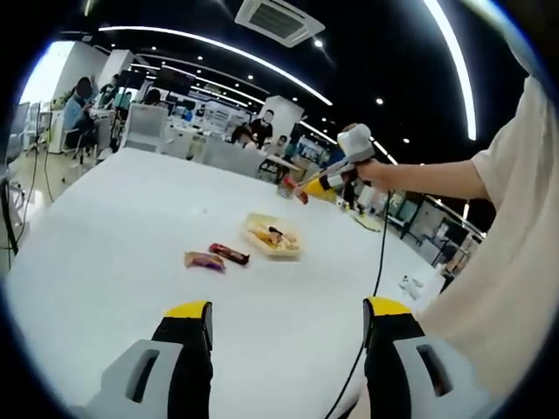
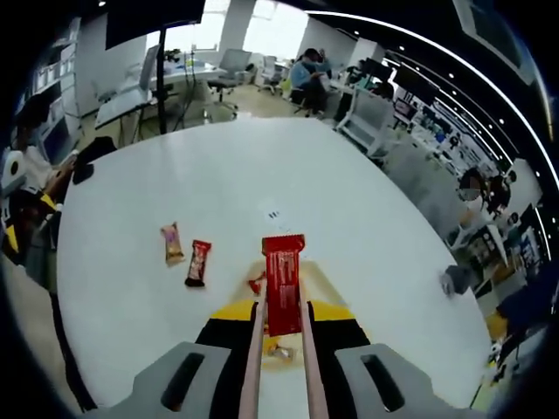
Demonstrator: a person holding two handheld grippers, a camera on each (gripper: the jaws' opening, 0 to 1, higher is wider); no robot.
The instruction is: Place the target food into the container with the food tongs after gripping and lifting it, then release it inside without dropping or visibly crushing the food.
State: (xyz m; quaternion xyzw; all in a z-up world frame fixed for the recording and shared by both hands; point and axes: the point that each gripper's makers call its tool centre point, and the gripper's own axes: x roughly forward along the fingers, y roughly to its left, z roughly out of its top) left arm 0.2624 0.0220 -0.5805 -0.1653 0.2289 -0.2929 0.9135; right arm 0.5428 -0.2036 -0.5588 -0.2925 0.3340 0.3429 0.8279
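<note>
Red snack bar [image 2: 283,292] sits pinched in the food tongs [image 2: 281,367], which the right gripper [image 2: 281,349] squeezes between its jaws — its long axis running straight ahead, tip pointing away. Directly beneath lies the container [image 1: 272,236]; left of it, two wrapped snacks [image 2: 185,253] on the white table [image 2: 218,175]. Left gripper [image 1: 286,319] hangs released, jaws wide apart.

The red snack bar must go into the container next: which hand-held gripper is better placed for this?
The right hand-held gripper. Its tongs already hold the red snack bar above the container, while the left hand-held gripper stands open and holds nothing.
</note>
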